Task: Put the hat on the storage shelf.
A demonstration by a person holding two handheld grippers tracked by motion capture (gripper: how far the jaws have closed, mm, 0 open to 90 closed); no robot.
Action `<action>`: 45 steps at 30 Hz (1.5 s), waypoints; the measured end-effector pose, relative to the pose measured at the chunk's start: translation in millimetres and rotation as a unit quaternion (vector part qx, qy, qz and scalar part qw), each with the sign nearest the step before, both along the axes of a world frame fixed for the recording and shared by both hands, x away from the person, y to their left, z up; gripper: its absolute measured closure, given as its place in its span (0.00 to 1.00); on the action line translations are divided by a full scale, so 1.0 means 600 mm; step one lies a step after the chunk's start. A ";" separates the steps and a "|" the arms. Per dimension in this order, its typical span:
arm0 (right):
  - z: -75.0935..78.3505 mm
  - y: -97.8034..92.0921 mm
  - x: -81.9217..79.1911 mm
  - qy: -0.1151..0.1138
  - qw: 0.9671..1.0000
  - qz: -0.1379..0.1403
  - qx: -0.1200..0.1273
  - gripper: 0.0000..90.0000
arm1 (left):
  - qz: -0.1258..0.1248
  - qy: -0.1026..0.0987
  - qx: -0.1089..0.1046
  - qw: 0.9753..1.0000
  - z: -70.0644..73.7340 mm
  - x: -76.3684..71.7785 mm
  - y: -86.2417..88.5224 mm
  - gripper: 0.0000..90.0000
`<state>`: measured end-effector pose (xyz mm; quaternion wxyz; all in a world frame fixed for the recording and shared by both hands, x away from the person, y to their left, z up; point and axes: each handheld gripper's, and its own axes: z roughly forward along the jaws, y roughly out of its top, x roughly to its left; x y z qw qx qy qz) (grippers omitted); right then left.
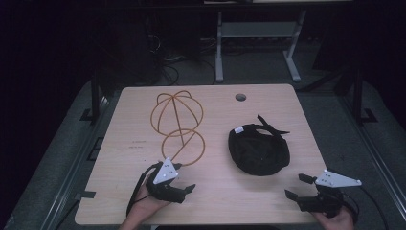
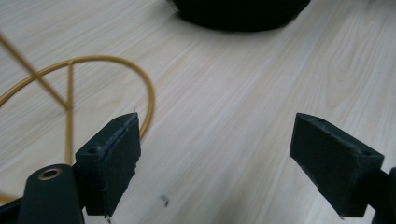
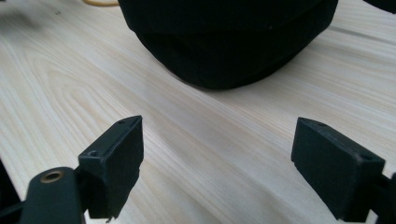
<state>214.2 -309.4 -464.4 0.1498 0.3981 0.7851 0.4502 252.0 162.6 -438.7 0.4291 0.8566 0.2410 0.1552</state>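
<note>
Both grippers' fingers spread wide (nothing held): left gripper beside wire stand, right gripper near black cap.

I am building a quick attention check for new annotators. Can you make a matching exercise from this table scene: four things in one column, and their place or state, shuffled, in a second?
Things:
1. wire stand
2. black cap
3. left tool
4. round hole

Places or states:
A. lies on the table's right half, straps toward the far side
B. open, at the near edge beside the stand's base ring
C. in the tabletop near the far edge
D. golden, on the table's left half

Pairs: 1-D, 2-A, 3-B, 4-C
</note>
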 end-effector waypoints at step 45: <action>-0.004 0.002 -0.004 0.008 1.000 0.013 0.002 0.21 | -0.133 0.001 0.046 0.990 0.069 0.076 -0.231 0.25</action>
